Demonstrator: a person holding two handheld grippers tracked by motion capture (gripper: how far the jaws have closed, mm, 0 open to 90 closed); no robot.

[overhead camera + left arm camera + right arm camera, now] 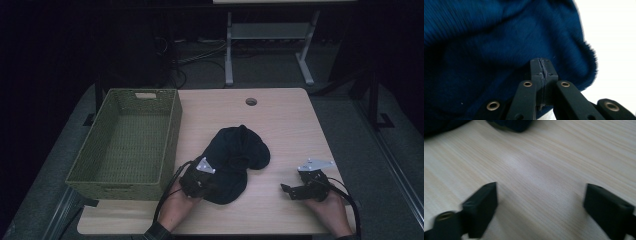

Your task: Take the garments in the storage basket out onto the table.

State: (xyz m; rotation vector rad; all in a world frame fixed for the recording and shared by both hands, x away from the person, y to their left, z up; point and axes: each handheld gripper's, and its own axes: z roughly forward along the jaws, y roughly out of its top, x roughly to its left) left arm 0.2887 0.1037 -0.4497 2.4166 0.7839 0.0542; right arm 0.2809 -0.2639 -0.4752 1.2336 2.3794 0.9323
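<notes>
The table [280, 115] is bearing the dark blue garment [235, 162] mid-front, stretching away from you toward the hole. Your left gripper [541, 68] is pinching its near left edge, jaws closed; your right gripper [539, 202] is idling agape, well right of it.

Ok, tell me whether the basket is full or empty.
Empty: the basket shows only its bare woven bottom, and the dark cloth lies outside it on the table.
</notes>
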